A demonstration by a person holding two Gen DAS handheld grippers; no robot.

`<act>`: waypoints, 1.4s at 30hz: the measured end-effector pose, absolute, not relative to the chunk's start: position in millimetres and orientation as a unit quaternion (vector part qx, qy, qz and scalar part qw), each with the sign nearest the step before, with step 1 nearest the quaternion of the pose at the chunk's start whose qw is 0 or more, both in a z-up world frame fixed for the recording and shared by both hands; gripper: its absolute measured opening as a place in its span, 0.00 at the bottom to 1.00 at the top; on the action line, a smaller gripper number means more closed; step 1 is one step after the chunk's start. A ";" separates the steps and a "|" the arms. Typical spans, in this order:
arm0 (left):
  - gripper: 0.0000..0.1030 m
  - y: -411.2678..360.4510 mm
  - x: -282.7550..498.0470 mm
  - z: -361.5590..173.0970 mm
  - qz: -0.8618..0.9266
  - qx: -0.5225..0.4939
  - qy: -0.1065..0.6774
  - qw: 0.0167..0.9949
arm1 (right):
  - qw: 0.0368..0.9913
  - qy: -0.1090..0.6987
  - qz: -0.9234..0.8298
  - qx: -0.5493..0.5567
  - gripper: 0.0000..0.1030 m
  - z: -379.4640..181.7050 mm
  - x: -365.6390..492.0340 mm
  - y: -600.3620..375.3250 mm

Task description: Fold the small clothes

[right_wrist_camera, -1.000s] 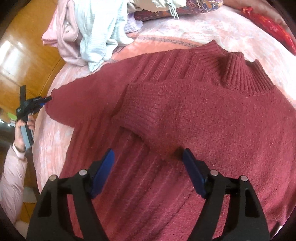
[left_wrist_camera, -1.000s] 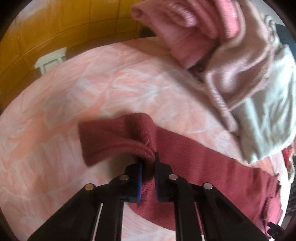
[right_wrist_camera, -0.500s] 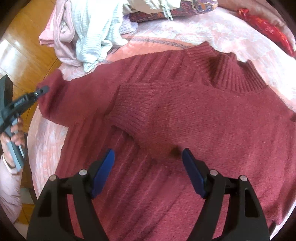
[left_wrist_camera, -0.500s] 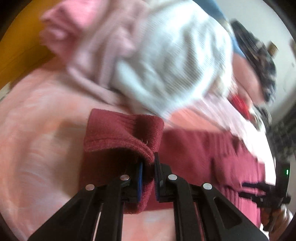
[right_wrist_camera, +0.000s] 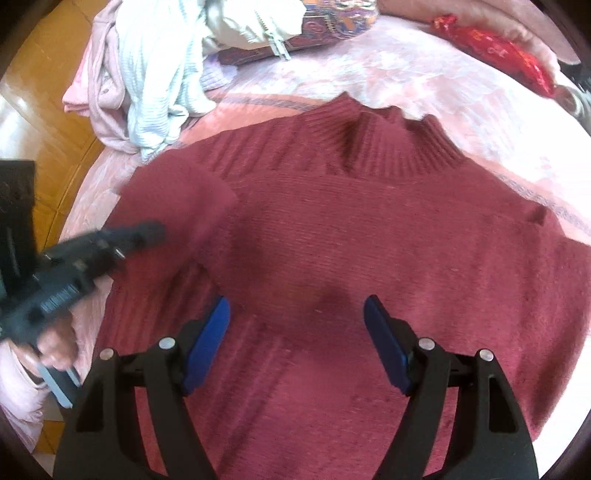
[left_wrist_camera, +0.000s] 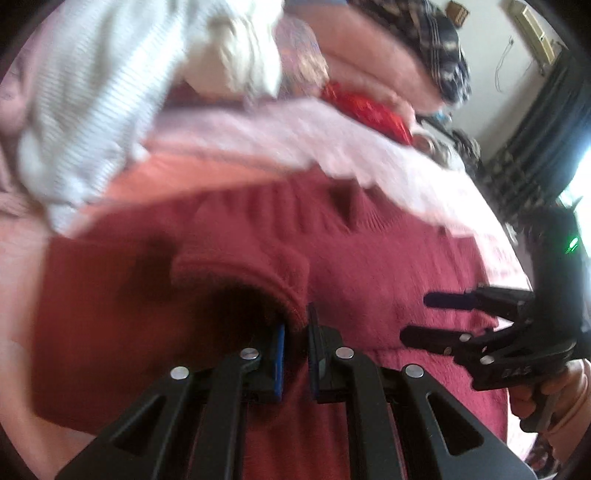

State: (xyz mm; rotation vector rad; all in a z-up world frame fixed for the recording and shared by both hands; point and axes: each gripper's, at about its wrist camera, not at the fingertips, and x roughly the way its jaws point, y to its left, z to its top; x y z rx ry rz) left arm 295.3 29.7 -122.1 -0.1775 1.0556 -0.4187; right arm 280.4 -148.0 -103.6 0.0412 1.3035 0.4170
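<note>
A dark red knit sweater (right_wrist_camera: 369, 229) lies flat on the pink bed cover, collar (right_wrist_camera: 384, 147) at the far side. My left gripper (left_wrist_camera: 295, 332) is shut on the cuff of its left sleeve (left_wrist_camera: 280, 291) and holds the sleeve (right_wrist_camera: 177, 206) over the sweater's body. It shows blurred at the left of the right wrist view (right_wrist_camera: 92, 254). My right gripper (right_wrist_camera: 295, 339) is open and empty, just above the sweater's middle. It also shows in the left wrist view (left_wrist_camera: 443, 317), jaws apart.
A pile of white and pink clothes (right_wrist_camera: 147, 74) lies at the far left of the bed. A patterned cushion (right_wrist_camera: 325, 26) and a red packet (right_wrist_camera: 495, 55) lie at the far side. The wooden floor (right_wrist_camera: 37, 122) lies beyond the bed's left edge.
My left gripper has carried the sleeve cuff rightward from the bed's left side over the sweater's body. My right gripper has stayed open and has hardly moved.
</note>
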 end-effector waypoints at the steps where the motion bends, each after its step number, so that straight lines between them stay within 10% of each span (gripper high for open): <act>1: 0.14 21.0 295.4 -129.7 -0.201 -0.074 0.507 0.835 | 0.775 0.603 0.190 0.018 0.73 -105.3 280.4 -150.2; 8: 0.72 25.2 283.0 -109.9 -0.215 -0.035 0.489 0.844 | 0.770 0.608 0.190 0.030 0.73 -108.2 283.2 -156.0; 35: 0.77 166.4 312.7 -142.5 -0.008 -0.050 0.548 0.835 | 0.741 0.616 0.263 -0.035 0.73 -84.7 327.1 18.9; 42: 0.79 165.1 317.0 -142.5 -0.003 -0.059 0.548 0.834 | 0.736 0.627 0.254 -0.031 0.14 -101.1 325.4 -1.6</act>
